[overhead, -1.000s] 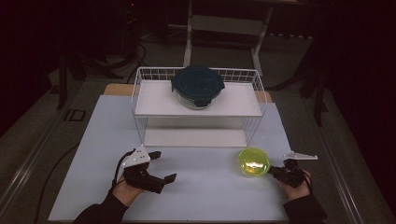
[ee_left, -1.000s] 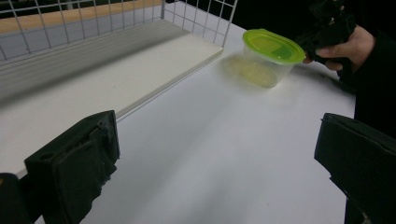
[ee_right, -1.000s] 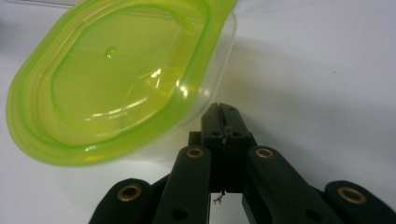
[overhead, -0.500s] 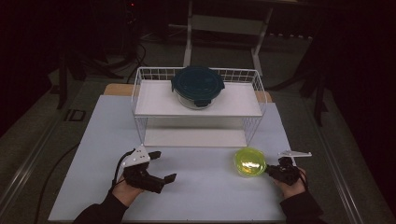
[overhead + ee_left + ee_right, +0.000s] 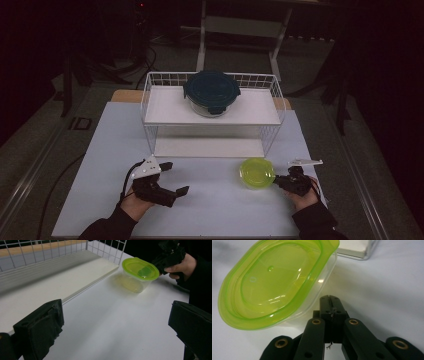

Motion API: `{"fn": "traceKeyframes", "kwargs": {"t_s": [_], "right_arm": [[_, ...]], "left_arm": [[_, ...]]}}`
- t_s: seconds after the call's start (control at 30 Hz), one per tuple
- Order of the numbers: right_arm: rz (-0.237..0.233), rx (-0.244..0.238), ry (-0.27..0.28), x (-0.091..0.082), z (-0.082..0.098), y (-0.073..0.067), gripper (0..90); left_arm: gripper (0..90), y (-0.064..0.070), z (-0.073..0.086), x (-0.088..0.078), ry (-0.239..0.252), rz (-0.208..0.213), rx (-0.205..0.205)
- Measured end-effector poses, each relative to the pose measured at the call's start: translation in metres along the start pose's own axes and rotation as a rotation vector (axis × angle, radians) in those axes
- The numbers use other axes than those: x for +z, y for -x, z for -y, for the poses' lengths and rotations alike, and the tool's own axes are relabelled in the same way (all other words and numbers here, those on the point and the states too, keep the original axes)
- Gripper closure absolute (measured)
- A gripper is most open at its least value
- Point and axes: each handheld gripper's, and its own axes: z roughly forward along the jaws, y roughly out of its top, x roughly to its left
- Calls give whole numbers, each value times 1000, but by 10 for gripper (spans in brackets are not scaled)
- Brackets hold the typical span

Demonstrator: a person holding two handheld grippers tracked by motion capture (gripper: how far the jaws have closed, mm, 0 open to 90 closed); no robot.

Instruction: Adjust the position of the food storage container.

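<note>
The right gripper [image 5: 329, 298] has its two black jaws pressed flat together with nothing between them, their tips just beside the clear wall of the green-lidded container [image 5: 277, 282], under the lid's overhanging rim; actual contact cannot be told. In the high view this right gripper [image 5: 281, 181] sits at the container's [image 5: 257, 173] right side, held by the person's right hand [image 5: 302, 196] near the table's right edge.

The left gripper [image 5: 170, 176] has its jaws spread wide and holds nothing; from its own view the pads [image 5: 40, 327] frame bare white table [image 5: 107, 325] with the container [image 5: 140, 273] well beyond them.

The container stands on the table just in front of the wire rack [image 5: 150, 107], near its right front corner. A broad bare stretch of tabletop [image 5: 215, 200] lies between the two grippers. On the rack's upper shelf rests a round, dark-lidded container [image 5: 211, 91], set toward the back and roughly centred, with free shelf on either side.
</note>
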Motion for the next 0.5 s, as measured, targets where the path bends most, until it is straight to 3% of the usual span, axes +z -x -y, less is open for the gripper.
{"fn": "traceKeyframes", "kwargs": {"t_s": [0.33,0.5], "right_arm": [[-22,-32,-16,13,-5,-12,900],[-3,-33,-9,9,-5,-10,900]], "left_arm": [[0,0,0,-1,3,0,1],[0,0,0,-1,6,-2,5]]}}
